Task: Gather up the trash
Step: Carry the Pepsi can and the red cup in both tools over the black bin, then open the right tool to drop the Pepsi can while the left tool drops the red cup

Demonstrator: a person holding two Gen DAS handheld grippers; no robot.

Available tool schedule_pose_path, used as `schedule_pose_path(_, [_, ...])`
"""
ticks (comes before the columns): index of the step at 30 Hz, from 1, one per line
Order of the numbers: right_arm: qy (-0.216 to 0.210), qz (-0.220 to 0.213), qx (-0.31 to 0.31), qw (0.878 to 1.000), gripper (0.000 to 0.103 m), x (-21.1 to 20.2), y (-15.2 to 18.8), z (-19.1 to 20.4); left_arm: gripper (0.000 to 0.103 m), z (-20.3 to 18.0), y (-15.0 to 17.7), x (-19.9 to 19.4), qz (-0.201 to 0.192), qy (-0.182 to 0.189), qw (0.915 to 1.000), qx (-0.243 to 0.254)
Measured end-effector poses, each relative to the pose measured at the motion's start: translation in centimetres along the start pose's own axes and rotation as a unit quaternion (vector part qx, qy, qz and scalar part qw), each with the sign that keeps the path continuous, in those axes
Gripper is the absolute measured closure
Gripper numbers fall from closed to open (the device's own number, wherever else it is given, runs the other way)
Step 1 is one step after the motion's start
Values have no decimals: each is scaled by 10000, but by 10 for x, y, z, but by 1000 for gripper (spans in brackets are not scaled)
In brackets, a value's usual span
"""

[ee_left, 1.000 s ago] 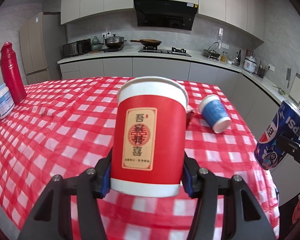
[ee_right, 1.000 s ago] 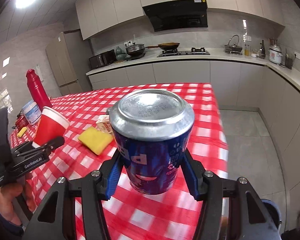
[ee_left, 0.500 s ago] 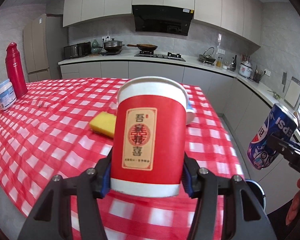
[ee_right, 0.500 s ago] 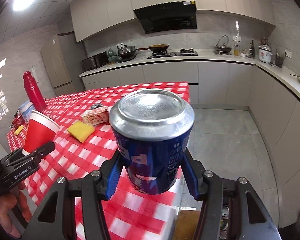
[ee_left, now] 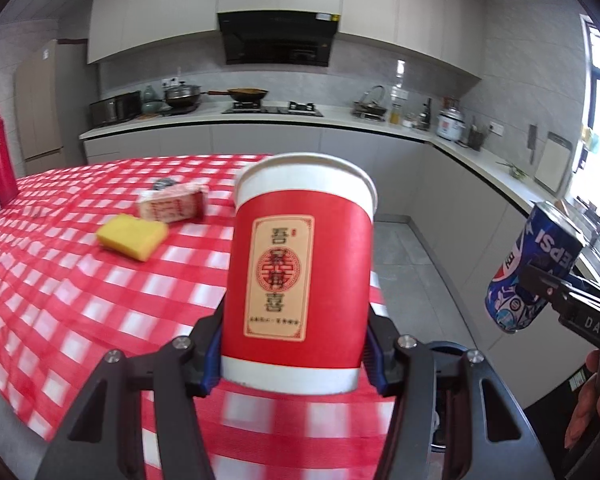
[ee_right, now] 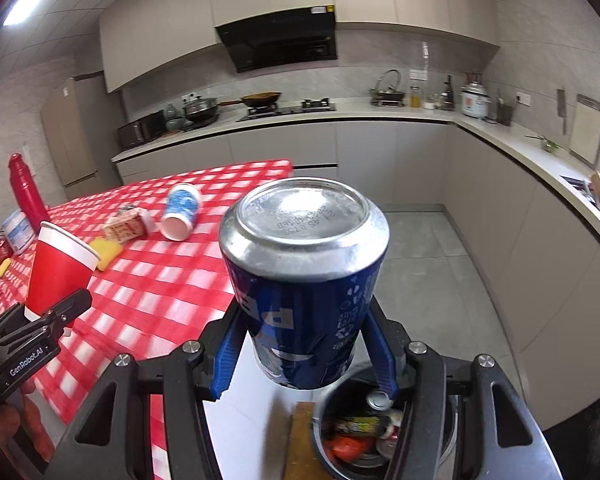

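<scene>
Left gripper [ee_left: 294, 360]: fingers [ee_left: 212, 360] clenching an upright red cup [ee_left: 300, 276] above the surface [ee_left: 60, 300] edge; Chinese label.
Right gripper [ee_right: 306, 364]: fingers [ee_right: 226, 360] gripping an inverted blue Pepsi can [ee_right: 304, 280], hanging over the bin [ee_right: 450, 436].

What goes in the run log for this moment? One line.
left gripper: shut on red paper cup | right gripper: shut on blue soda can | above trash bin
</scene>
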State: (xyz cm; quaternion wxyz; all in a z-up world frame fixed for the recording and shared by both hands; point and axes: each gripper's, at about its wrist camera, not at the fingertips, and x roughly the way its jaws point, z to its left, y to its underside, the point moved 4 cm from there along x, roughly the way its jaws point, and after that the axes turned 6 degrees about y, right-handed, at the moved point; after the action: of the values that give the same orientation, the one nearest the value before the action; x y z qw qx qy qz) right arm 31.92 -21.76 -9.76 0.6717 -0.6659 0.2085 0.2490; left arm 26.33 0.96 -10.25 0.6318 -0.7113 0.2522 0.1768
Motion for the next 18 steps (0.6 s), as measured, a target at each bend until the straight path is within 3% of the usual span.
schedule_pose_path(10, [497, 178, 179, 9984, 45, -9, 36, -79, 46, -82, 24, 13, 174, 513, 9981, 276])
schedule_pose_path(18, [705, 616, 220, 9954, 45, 21, 79, -133, 46, -136, 57, 38, 380, 777, 9951, 486])
